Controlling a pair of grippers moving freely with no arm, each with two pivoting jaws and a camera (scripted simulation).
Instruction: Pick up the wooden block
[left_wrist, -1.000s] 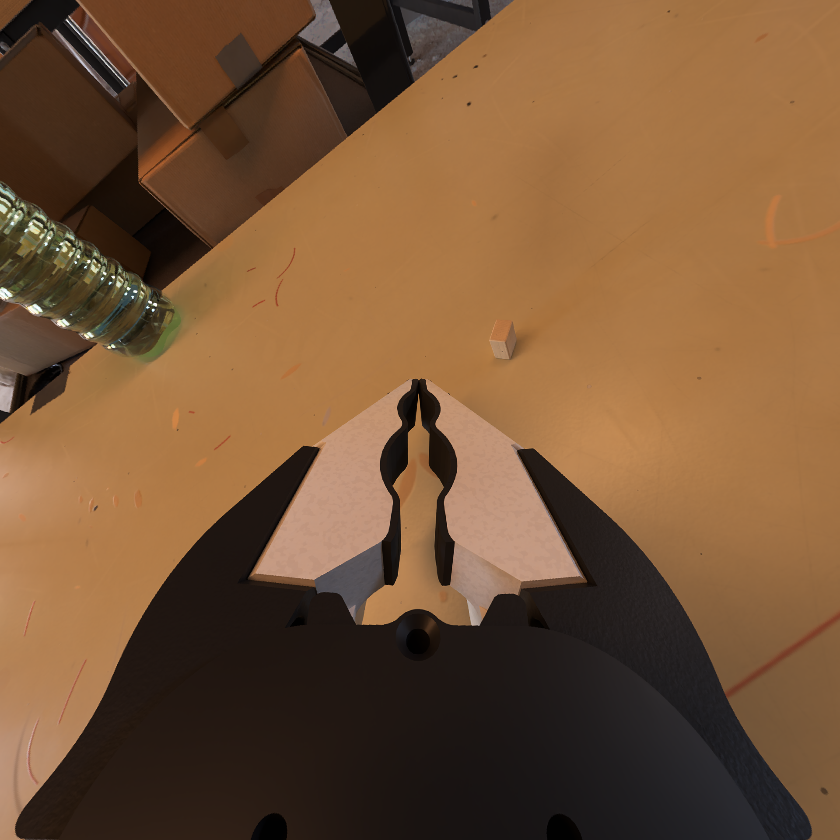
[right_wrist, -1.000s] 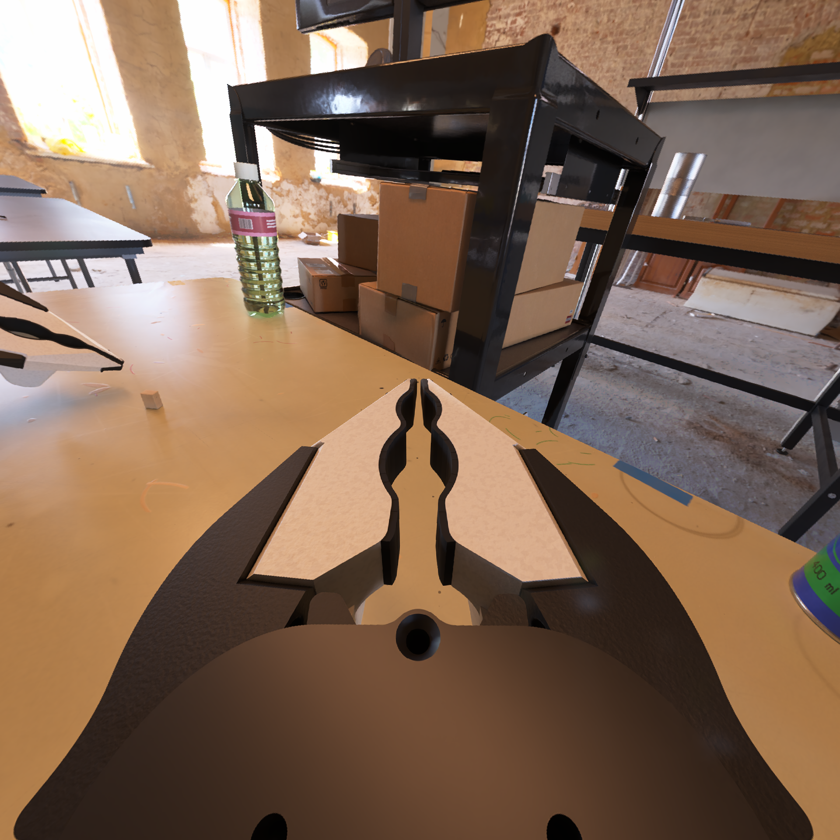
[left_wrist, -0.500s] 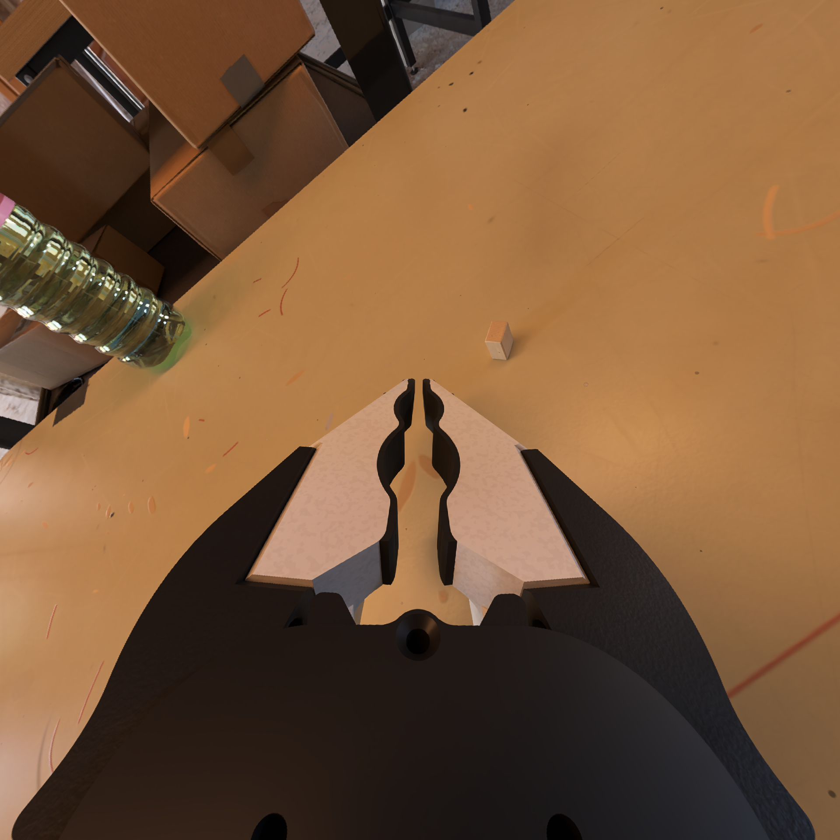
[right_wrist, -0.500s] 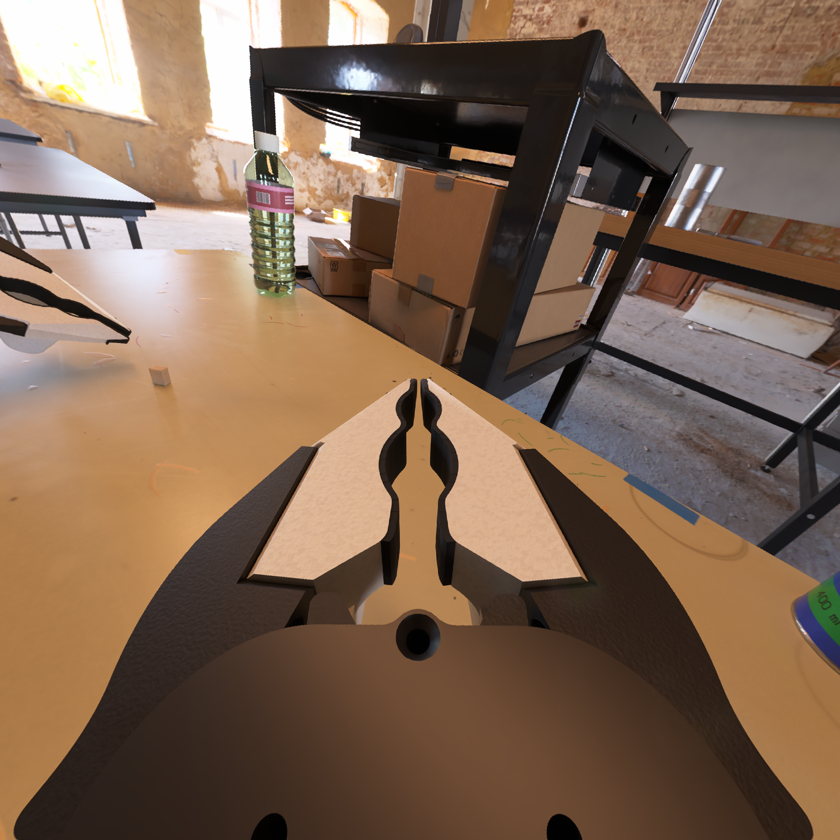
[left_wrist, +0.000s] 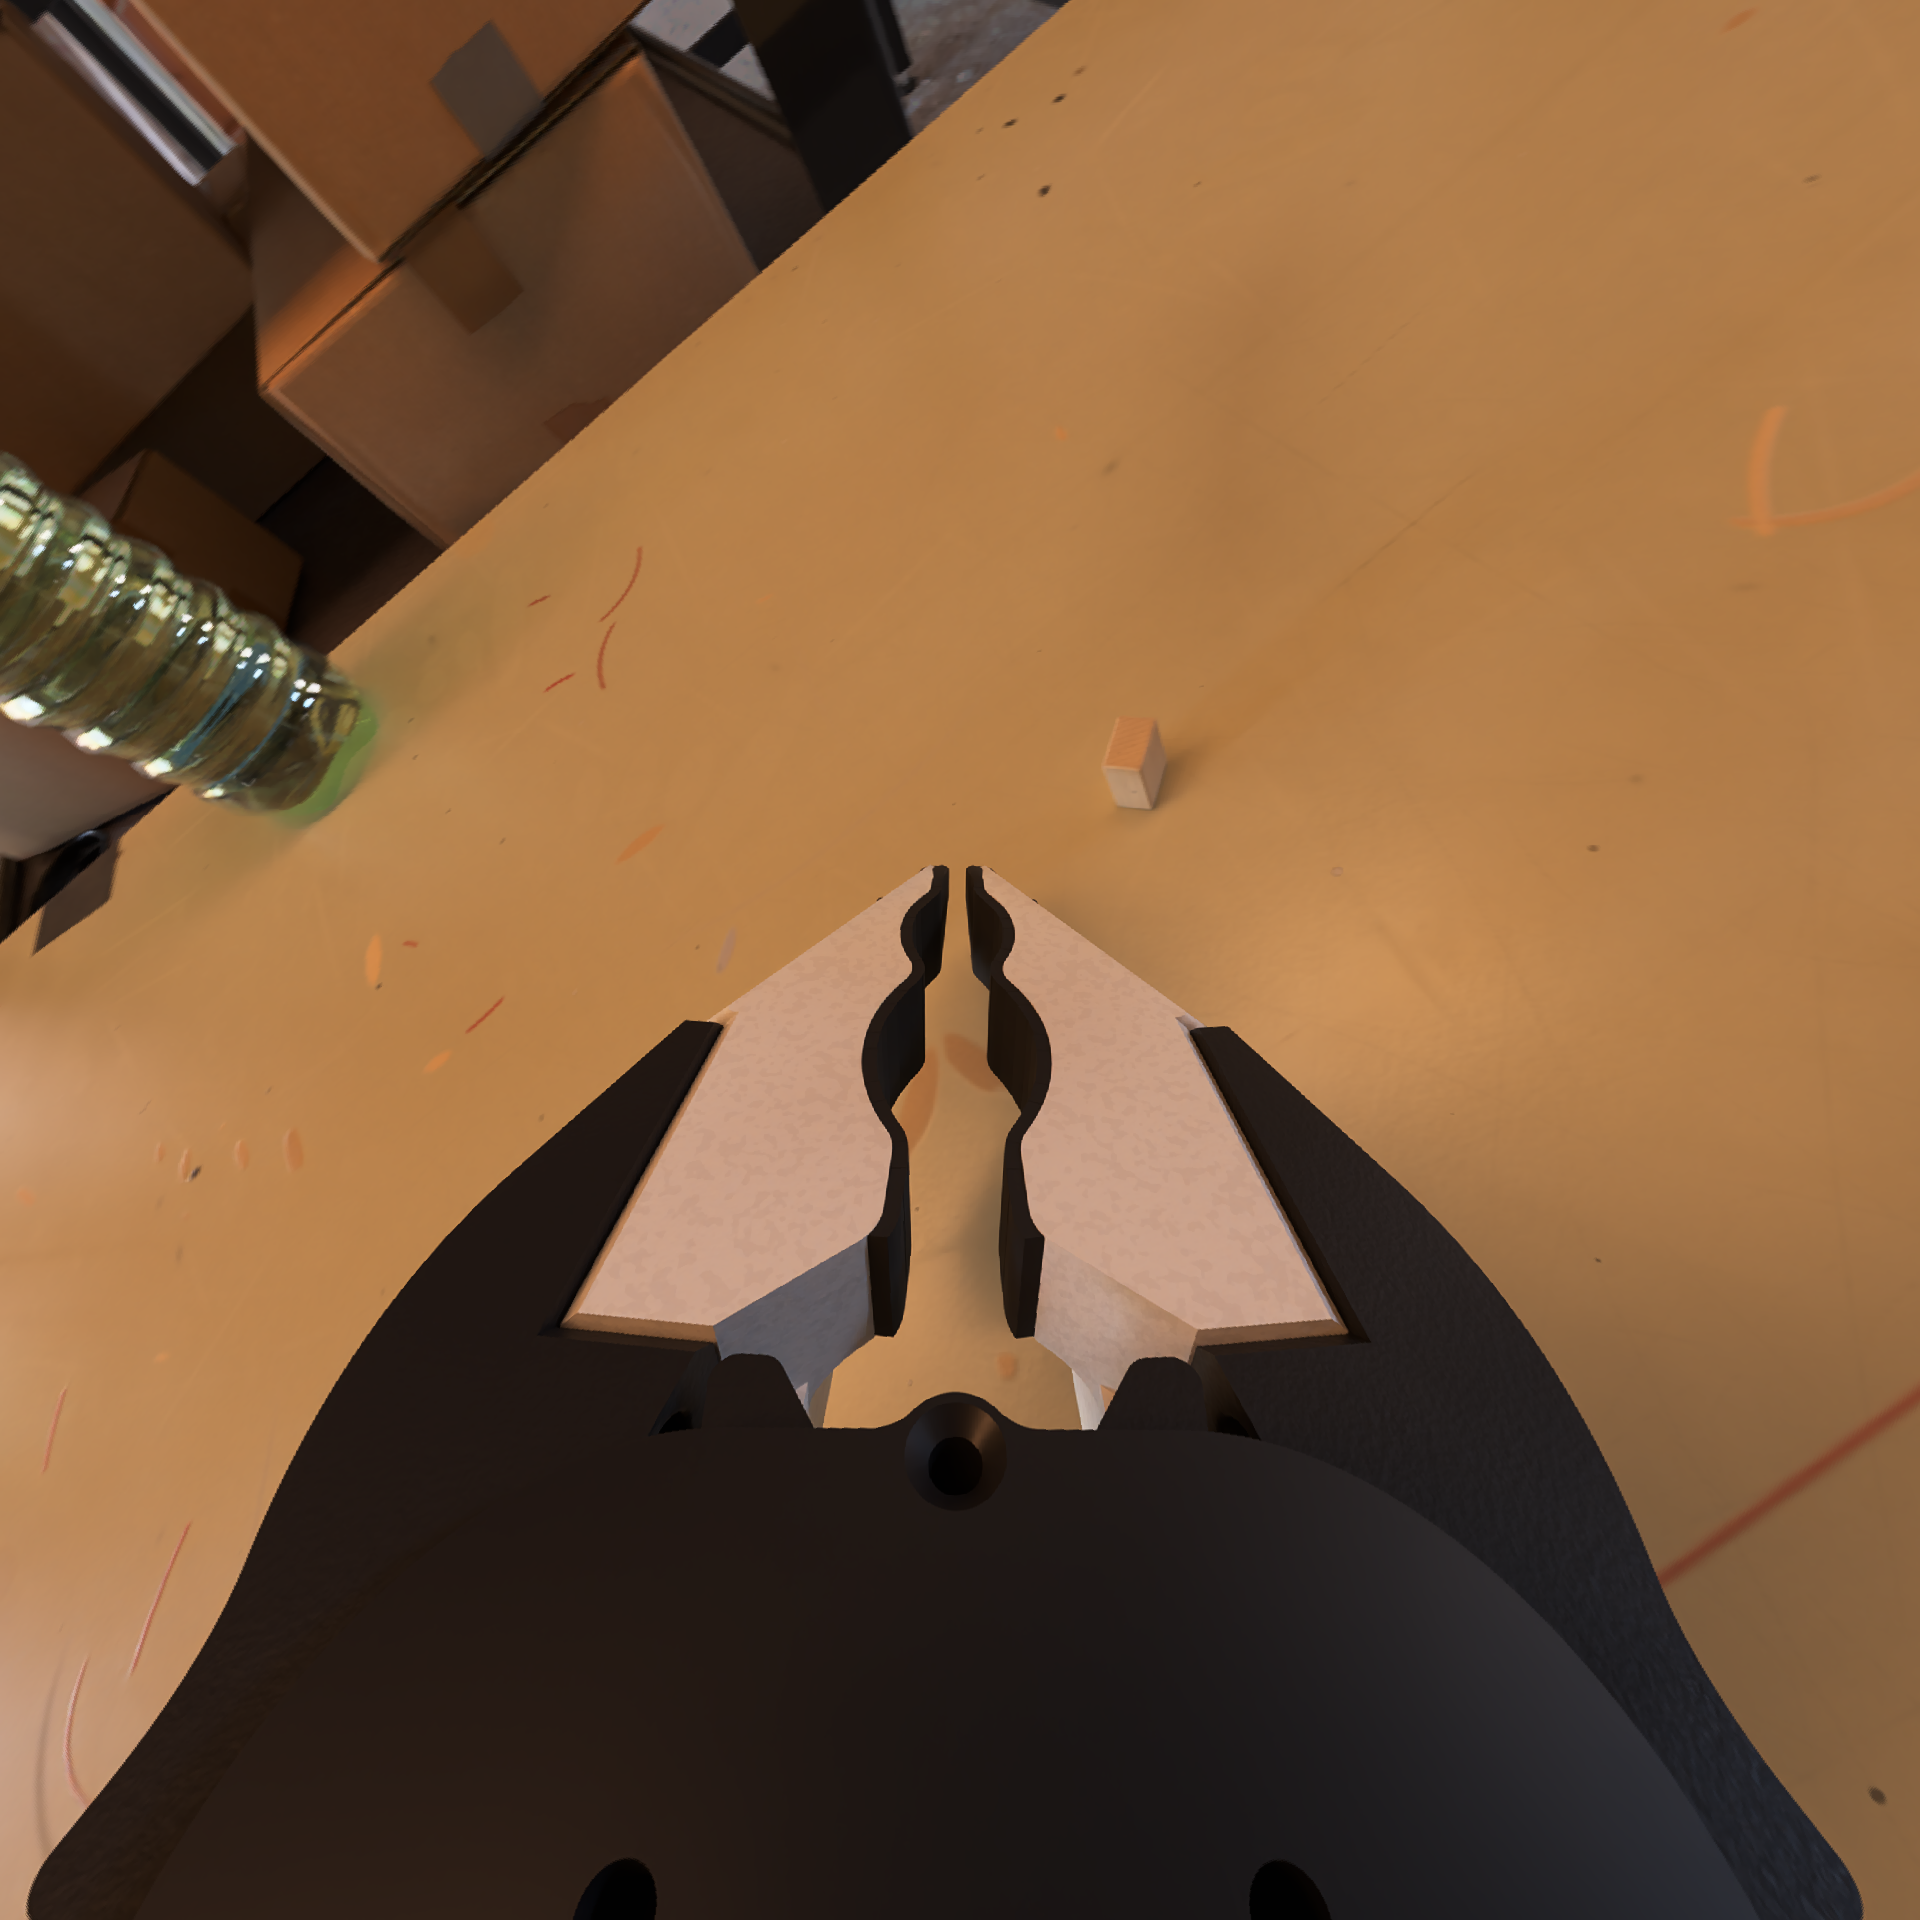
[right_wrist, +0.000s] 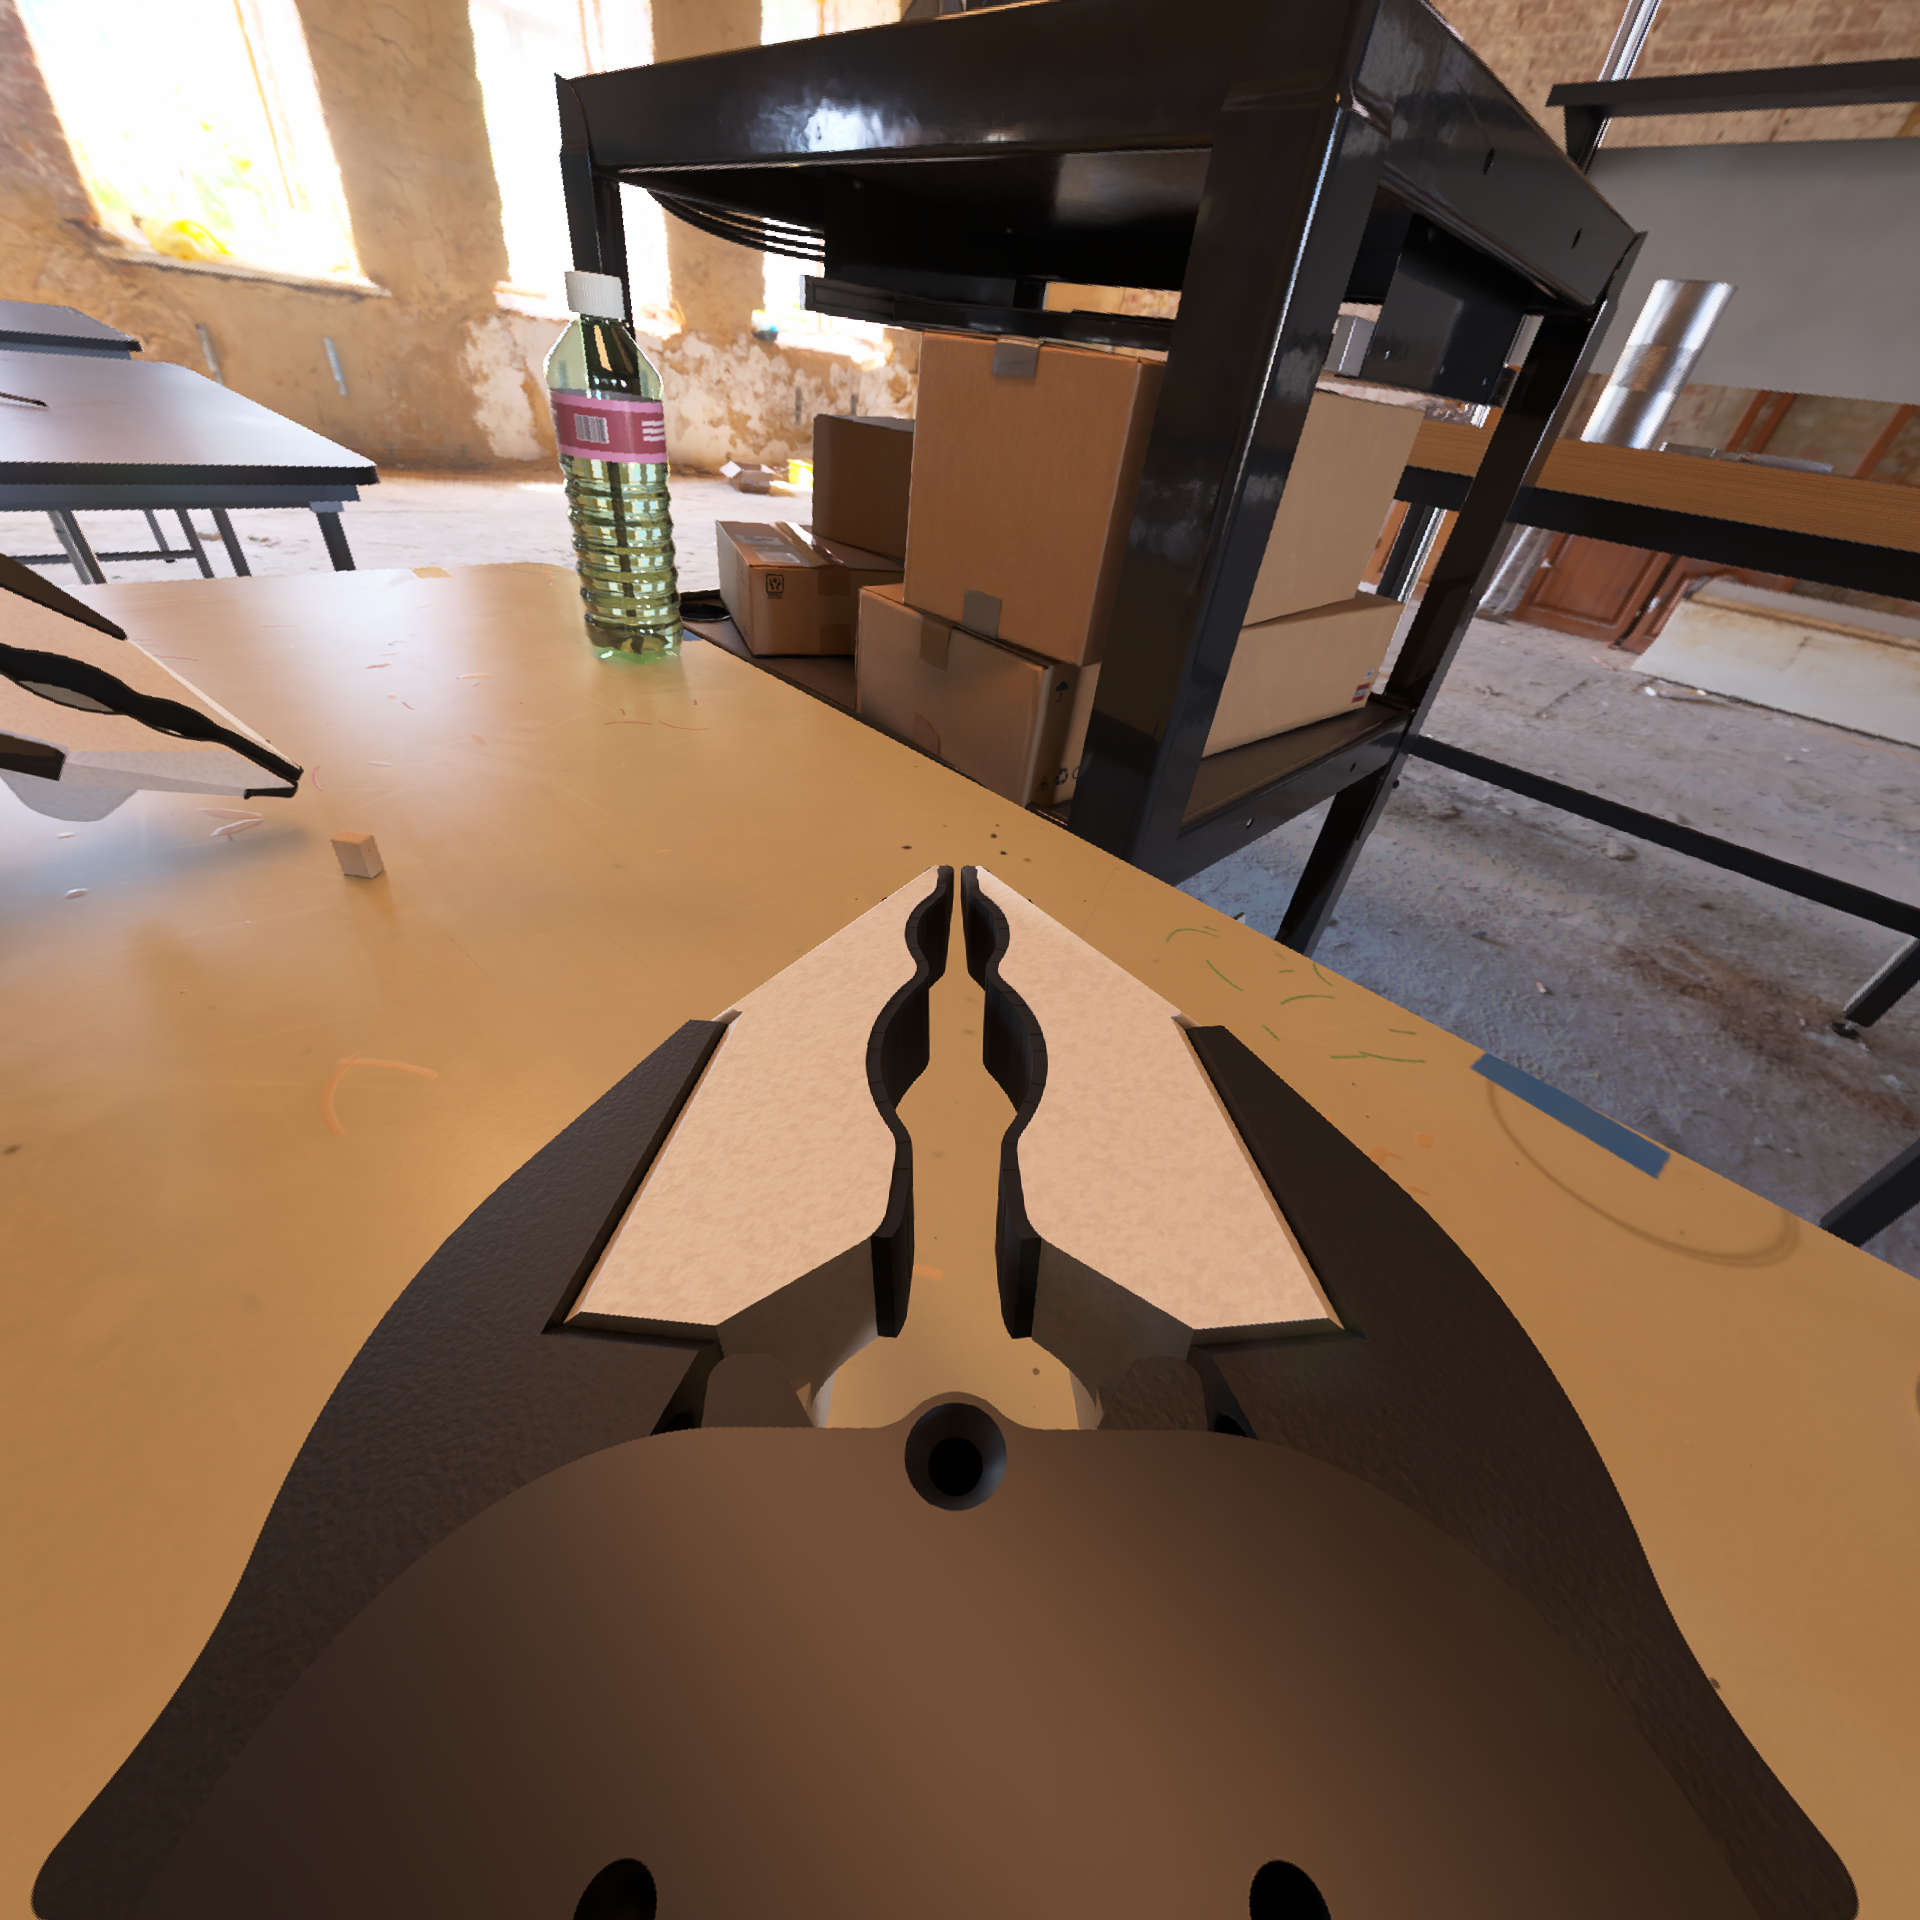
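Note:
The wooden block is a small pale cube lying on the tan table. In the left wrist view it sits just ahead and to the right of my left gripper, which hovers above the table with its jaws nearly together and nothing between them. In the right wrist view the block lies far off to the left, just below the left gripper's tips. My right gripper is shut and empty, low over the table near its far edge.
A plastic bottle of yellow-green liquid stands near the table's edge; it also shows in the left wrist view. Cardboard boxes sit in a black metal rack beyond the edge. Blue tape lies at the right.
The left gripper's tips have parted by a narrow slit, and the block stays ahead-right of them. The right gripper's view has swung left, so the block and bottle sit farther right in it.

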